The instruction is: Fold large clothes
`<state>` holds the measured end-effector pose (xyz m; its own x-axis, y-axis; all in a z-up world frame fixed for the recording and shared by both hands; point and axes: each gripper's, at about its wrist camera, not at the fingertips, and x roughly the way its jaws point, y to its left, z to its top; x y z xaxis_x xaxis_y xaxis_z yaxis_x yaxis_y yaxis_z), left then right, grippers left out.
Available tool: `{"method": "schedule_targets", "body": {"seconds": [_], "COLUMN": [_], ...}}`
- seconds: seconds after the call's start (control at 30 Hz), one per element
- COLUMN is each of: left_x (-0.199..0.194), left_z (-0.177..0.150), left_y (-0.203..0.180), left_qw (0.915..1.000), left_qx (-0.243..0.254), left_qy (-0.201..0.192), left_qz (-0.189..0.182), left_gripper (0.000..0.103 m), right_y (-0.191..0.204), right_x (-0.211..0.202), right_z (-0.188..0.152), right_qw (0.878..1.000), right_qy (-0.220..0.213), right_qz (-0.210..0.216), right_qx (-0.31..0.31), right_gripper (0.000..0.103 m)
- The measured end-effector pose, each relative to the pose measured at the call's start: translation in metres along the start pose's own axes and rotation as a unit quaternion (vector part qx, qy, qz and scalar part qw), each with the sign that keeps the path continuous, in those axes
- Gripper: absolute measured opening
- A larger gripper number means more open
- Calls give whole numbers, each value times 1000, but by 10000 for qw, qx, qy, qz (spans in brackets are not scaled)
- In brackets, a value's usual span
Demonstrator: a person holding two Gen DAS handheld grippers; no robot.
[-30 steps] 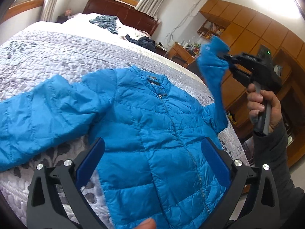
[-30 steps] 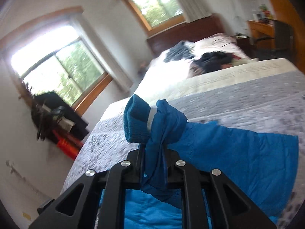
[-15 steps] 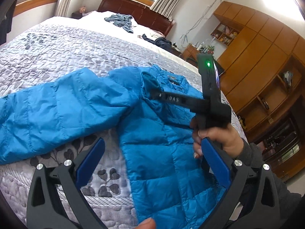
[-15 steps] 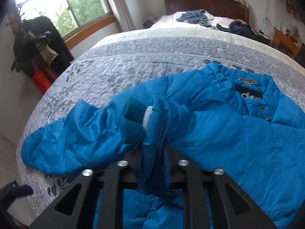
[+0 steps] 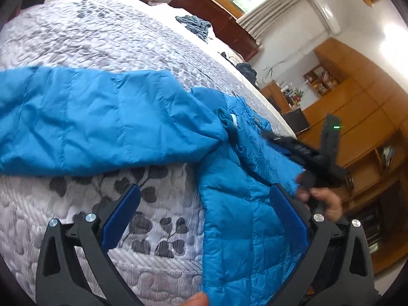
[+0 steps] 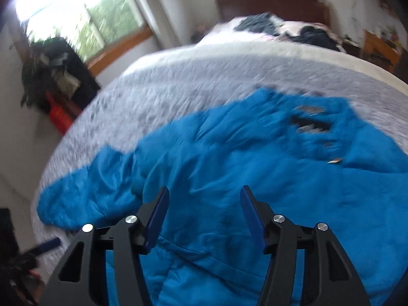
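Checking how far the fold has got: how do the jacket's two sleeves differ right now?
The left sleeve lies stretched out flat on the quilted bedspread, away from the body; the right sleeve is folded across the jacket's chest. The right sleeve's knit cuff shows near the collar; the left sleeve's cuff is out of view. Both are the same blue quilted fabric, and neither is gripped.

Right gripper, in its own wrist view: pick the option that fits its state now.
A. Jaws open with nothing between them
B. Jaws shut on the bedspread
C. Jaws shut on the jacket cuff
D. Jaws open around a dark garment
A: the right gripper has its jaws spread apart above the blue jacket, with only the fabric below showing through the gap and nothing pinched.
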<state>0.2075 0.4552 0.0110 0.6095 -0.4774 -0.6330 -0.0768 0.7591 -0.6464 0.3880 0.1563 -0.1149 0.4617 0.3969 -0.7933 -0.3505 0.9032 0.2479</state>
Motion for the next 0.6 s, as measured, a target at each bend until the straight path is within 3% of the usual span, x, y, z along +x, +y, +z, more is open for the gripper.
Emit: {"method": "schedule_targets", "body": {"seconds": [0.1, 0.17, 0.23, 0.33, 0.47, 0.6], "left_x": [-27, -49, -72, -115, -159, -164], "left_z": [1, -1, -1, -4, -7, 1], "left_y": [21, 42, 69, 115, 170, 211], "left_qw": [9992, 9968, 9917, 9769, 9507, 9358], "left_qx": [-312, -658, -1078, -1758, -2590, -3063], "left_qy": [-255, -456, -687, -1175, -1669, -1692], "left_qz": [77, 89, 142, 311, 359, 425], "left_gripper": [100, 100, 100, 100, 100, 100], "right_y": [21, 22, 11, 0, -14, -20], "right_x": [32, 27, 8, -31, -66, -81], "right_z": [-13, -16, -18, -30, -56, -78], "right_qw": [9979, 9974, 9991, 9985, 9957, 9921], "right_qy": [392, 251, 54, -345, -655, -767], "right_qz": [-228, -230, 25, 318, 643, 986], "right_qx": [-472, -635, -413, -285, -118, 135], "right_gripper": [64, 63, 60, 61, 64, 65]}}
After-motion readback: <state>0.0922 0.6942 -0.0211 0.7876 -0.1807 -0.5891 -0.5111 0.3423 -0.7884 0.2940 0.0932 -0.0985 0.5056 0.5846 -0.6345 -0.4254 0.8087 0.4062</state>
